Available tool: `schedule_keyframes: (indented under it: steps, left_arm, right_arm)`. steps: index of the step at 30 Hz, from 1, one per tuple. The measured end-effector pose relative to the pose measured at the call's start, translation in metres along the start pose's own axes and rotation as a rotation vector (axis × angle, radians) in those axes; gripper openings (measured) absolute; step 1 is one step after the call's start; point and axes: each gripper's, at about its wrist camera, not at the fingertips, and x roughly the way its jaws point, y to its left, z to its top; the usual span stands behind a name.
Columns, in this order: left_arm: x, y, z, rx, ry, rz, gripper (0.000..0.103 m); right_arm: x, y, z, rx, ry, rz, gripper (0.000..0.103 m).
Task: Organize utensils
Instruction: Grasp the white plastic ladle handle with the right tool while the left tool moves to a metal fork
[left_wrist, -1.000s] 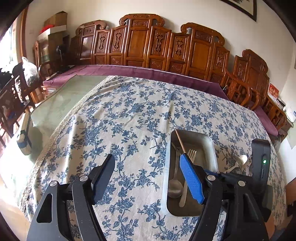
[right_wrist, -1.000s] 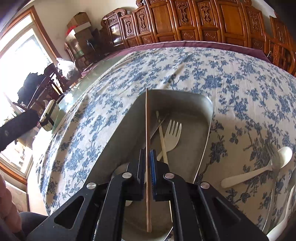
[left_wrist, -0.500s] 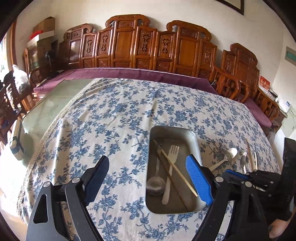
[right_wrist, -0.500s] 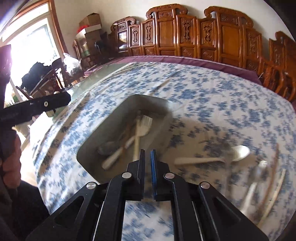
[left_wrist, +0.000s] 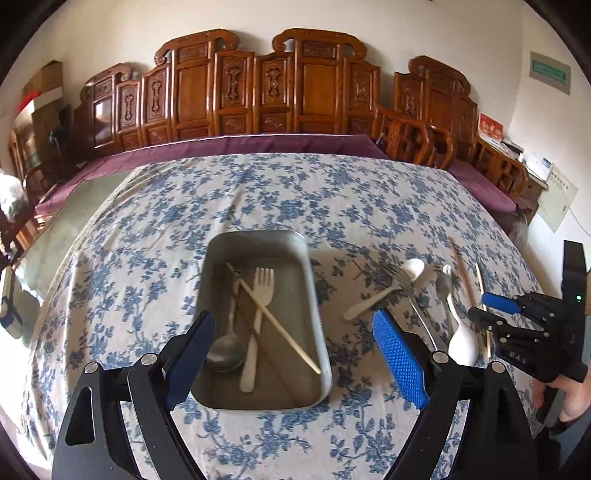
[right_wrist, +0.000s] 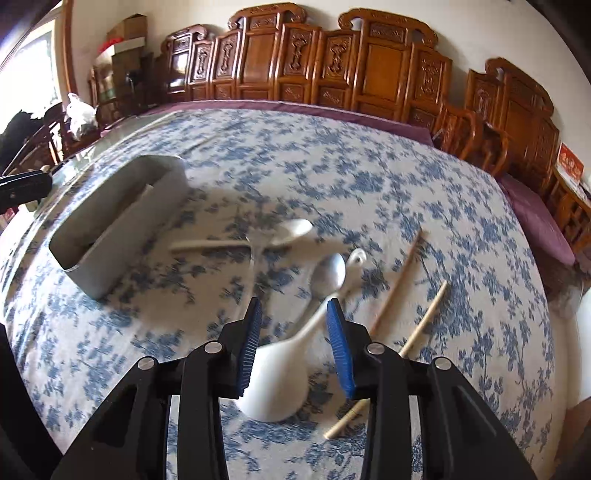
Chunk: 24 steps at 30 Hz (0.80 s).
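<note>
A grey metal tray (left_wrist: 312, 295) sits on the blue floral tablecloth and holds a metal spoon (left_wrist: 226, 350), a cream fork (left_wrist: 258, 317) and chopsticks (left_wrist: 277, 325). It shows at the left in the right wrist view (right_wrist: 122, 236). Right of it lie a cream spoon (left_wrist: 380, 295), a metal fork (left_wrist: 406, 291), a metal spoon (right_wrist: 328, 275), a large white ladle spoon (right_wrist: 280, 376) and two chopsticks (right_wrist: 424, 317). My left gripper (left_wrist: 295, 354) is open and empty, near the tray's front. My right gripper (right_wrist: 293, 332) is open, just above the white ladle spoon's handle.
Carved wooden chairs (left_wrist: 258, 92) line the far side of the table, behind a purple cloth edge (left_wrist: 229, 146). Bare glass tabletop (left_wrist: 55, 236) shows at the left. Boxes and clutter (right_wrist: 122, 44) stand in the far left corner.
My right gripper let the chopstick go into the tray, moved right to the loose utensils and opened. My left gripper drew back and turned right, still open.
</note>
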Motion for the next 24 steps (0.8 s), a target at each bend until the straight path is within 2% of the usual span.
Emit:
schedule_keyframes:
  steps: [14, 18, 20, 23, 24]
  left_arm:
    - [0.016, -0.028, -0.016, 0.03, 0.037, -0.011, 0.083]
    - [0.018, -0.034, -0.019, 0.043, 0.046, -0.012, 0.083]
    - [0.019, -0.036, -0.02, 0.048, 0.048, -0.013, 0.083]
    - [0.019, -0.042, -0.023, 0.063, 0.05, -0.017, 0.083]
    - [0.019, -0.044, -0.024, 0.067, 0.052, -0.017, 0.083]
  right_arm:
    - [0.041, -0.018, -0.013, 0.143, 0.119, 0.106, 0.039]
    - [0.045, -0.014, -0.015, 0.131, 0.133, 0.1, 0.04]
    - [0.045, -0.014, -0.015, 0.131, 0.138, 0.093, 0.036]
    - [0.045, -0.02, -0.015, 0.154, 0.146, 0.067, 0.018]
    - [0.045, -0.023, -0.015, 0.166, 0.149, 0.07, 0.016]
